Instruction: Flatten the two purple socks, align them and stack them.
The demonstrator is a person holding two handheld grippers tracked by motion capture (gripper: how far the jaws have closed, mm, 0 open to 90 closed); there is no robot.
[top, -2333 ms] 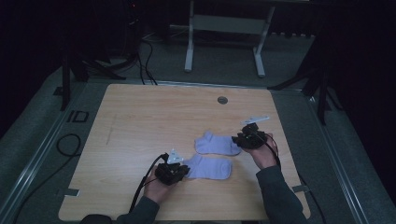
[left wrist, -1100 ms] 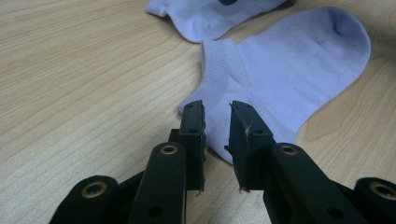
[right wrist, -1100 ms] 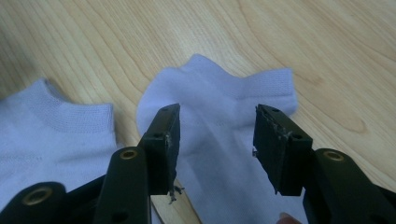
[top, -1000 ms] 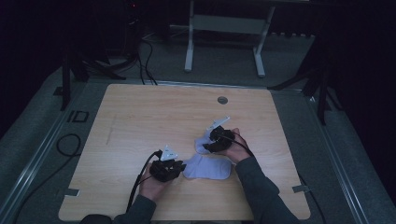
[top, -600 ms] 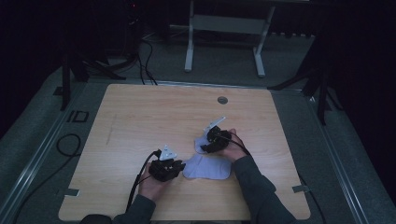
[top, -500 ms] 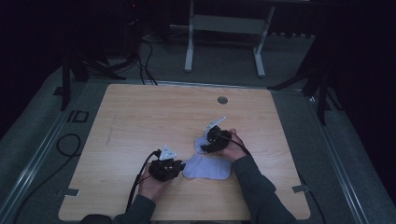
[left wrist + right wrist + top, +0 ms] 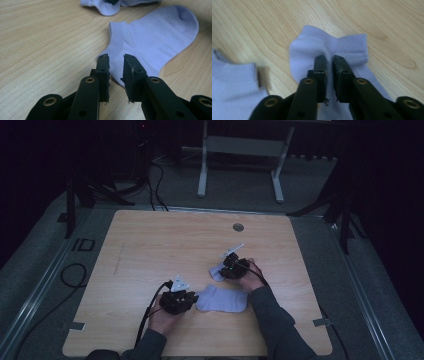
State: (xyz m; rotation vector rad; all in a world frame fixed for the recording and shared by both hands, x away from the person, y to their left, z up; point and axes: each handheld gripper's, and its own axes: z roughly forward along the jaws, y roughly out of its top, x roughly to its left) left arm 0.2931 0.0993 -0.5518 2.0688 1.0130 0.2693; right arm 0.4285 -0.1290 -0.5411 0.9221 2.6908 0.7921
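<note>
Lying on table (image 7: 150,245): two socks (image 7: 223,299), right tongs (image 7: 329,62) pinching one (image 7: 324,47), left tongs (image 7: 116,67) parted.

Seen from the high view over the worktop (image 7: 150,245), both forearms wear dark grey long sleeves (image 7: 272,315). Each hand carries a black gripper: the left gripper (image 7: 178,301) and the right gripper (image 7: 234,268) each bear a pale grey three-cornered plate (image 7: 179,283) and trail a black cable (image 7: 146,312). Close up, the black fingers (image 7: 103,72) are blocky, their arms set with brass-ringed screw holes (image 7: 89,80).
</note>
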